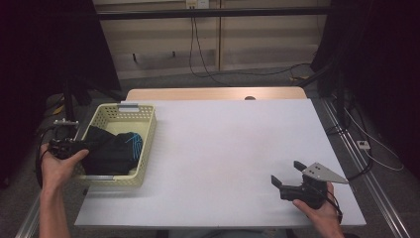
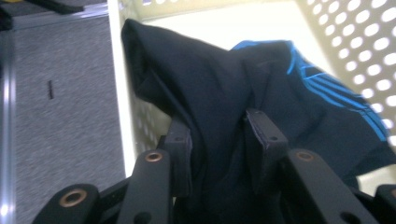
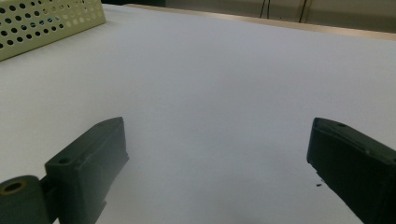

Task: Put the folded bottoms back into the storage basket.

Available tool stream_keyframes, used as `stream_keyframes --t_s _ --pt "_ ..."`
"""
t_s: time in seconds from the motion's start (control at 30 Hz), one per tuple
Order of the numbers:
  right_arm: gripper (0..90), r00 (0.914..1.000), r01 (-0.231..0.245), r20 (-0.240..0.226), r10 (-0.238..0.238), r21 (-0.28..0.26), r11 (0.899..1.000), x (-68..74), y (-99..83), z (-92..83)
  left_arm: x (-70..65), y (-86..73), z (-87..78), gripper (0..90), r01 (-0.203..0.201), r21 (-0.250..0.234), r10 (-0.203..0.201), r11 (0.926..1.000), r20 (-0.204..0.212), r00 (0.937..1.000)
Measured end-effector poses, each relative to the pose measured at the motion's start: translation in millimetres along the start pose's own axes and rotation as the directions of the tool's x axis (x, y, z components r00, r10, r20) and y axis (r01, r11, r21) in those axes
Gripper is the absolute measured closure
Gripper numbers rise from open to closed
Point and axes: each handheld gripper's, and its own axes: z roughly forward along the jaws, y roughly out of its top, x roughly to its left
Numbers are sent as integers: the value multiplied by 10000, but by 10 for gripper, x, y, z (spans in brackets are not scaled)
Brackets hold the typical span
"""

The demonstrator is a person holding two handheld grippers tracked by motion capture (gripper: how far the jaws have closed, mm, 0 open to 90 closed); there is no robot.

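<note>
My left gripper pinches the black, blue-striped cloth garment lying in the pale yellow perforated plastic basket; release remains. My right gripper stands spread, empty.

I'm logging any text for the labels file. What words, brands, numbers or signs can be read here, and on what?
None can be read.
Dark garment: blue stripes, a pattern and not letters.
Basket: a grey tab on its far rim, nothing legible on it.
Grey plate on the right gripper: holes, no marking.
Wall outlet: too small to read.
</note>
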Motion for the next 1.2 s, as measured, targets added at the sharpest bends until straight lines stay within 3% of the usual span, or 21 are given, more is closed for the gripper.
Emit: stream_keyframes --t_s 0.17,0.33,0.53,0.63,0.77,0.9,1.07,1.2 --pt "49 10000 11 11 -11 -7 10000 0 0 -1 -17 23 67 652 -97 474 125 9988 -592 9982" --pt "48 10000 -7 21 7 4 10000 -5 0 3 -24 82 126 659 -285 391 323 9988 -1001 9945" --pt "49 10000 -38 27 38 9 10000 -8 -1 -4 -12 85 203 664 -157 290 191 9995 -1192 9927" --pt "48 10000 -30 23 30 -14 10000 -7 -1 -8 -9 68 192 657 -130 566 201 9983 -1263 9918" --pt "48 10000 -42 12 42 -15 10000 -7 0 -7 -23 64 112 607 41 385 1 9993 -1081 9941" --pt "48 10000 -7 8 7 -38 10000 -1 1 -6 -66 82 -3 499 -5 -208 -15 9998 -960 9954" --pt "48 10000 -6 0 6 -10 10000 -1 3 -2 -139 142 -100 331 -70 -1091 28 9940 -385 9993" --pt "48 10000 2 -10 -2 -25 10000 2 3 -4 -237 208 -90 225 -233 -1388 215 9900 -142 9997"
